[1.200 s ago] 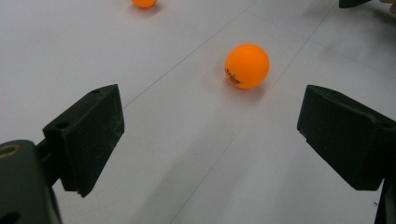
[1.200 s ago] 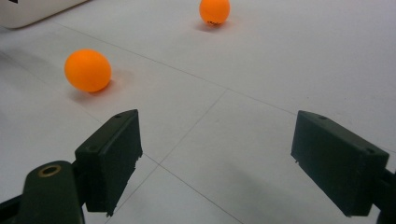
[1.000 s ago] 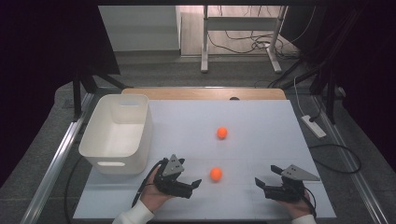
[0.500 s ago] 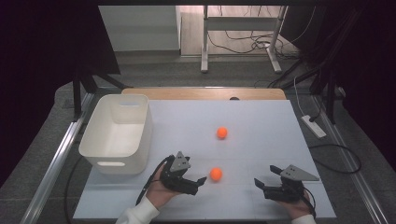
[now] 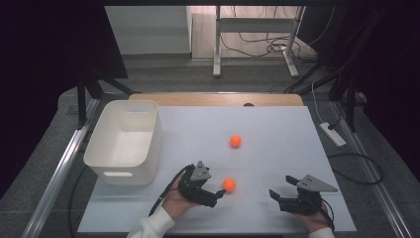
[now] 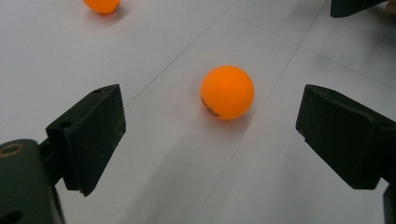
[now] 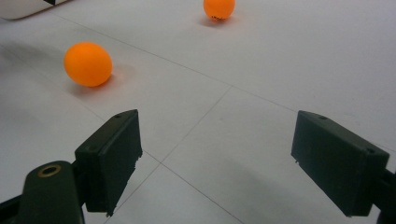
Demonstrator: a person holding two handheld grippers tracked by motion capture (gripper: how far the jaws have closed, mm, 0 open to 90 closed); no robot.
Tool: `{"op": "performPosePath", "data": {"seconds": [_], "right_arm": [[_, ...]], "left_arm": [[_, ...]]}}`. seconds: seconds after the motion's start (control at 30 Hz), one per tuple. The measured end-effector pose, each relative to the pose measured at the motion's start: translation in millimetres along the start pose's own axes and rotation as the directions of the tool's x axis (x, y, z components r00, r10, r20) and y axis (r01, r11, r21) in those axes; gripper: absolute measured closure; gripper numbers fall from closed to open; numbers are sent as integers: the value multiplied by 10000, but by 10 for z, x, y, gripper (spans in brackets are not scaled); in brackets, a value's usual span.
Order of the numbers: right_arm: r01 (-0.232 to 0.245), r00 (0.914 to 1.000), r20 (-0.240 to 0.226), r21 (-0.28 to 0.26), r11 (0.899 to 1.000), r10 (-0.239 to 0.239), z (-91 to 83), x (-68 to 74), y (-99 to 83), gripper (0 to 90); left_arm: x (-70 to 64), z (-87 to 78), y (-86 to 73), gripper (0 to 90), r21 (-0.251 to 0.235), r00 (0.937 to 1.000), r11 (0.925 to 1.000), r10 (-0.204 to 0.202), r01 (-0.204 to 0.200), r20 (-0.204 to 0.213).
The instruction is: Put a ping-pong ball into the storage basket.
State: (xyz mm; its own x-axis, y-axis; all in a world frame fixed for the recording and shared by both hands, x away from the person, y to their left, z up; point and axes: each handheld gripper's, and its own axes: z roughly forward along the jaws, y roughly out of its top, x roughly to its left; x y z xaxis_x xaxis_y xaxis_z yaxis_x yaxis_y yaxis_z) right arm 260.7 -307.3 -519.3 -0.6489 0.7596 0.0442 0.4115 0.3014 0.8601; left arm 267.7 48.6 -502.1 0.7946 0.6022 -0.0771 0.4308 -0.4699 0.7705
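Two orange balls lie on the white table (image 5: 277, 134). The near ball (image 5: 229, 185) (image 6: 227, 92) rests just ahead of my left gripper (image 5: 218, 193) (image 6: 210, 128), which is open, its jaws wide apart on either side of the ball's line without touching it. The far ball (image 5: 236, 141) (image 6: 102, 3) (image 7: 219, 8) sits farther back near mid-table. My right gripper (image 5: 278, 197) (image 7: 219, 149) is open and empty near the front right, and in its view the near ball (image 7: 88, 64) lies off to the left.
A white plastic bin (image 5: 126, 141) stands at the left of the table, empty as far as I can see; its corner (image 7: 23, 8) shows in the right gripper view. The table's front edge is close behind both hands. A wooden strip (image 5: 218, 99) borders the far edge.
My left gripper has slid right, closing on the near ball. The right gripper and both balls have stayed put.
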Motion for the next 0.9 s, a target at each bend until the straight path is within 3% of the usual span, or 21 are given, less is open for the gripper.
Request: {"op": "performPosePath", "data": {"seconds": [0.9], "right_arm": [[-58, 10000, 57, -14, 10000, 58, -7, -12, -9, 157]], "left_arm": [[-45, 340, 168, 101, 753, 9976, 9967, 242, -290, 643]]}}
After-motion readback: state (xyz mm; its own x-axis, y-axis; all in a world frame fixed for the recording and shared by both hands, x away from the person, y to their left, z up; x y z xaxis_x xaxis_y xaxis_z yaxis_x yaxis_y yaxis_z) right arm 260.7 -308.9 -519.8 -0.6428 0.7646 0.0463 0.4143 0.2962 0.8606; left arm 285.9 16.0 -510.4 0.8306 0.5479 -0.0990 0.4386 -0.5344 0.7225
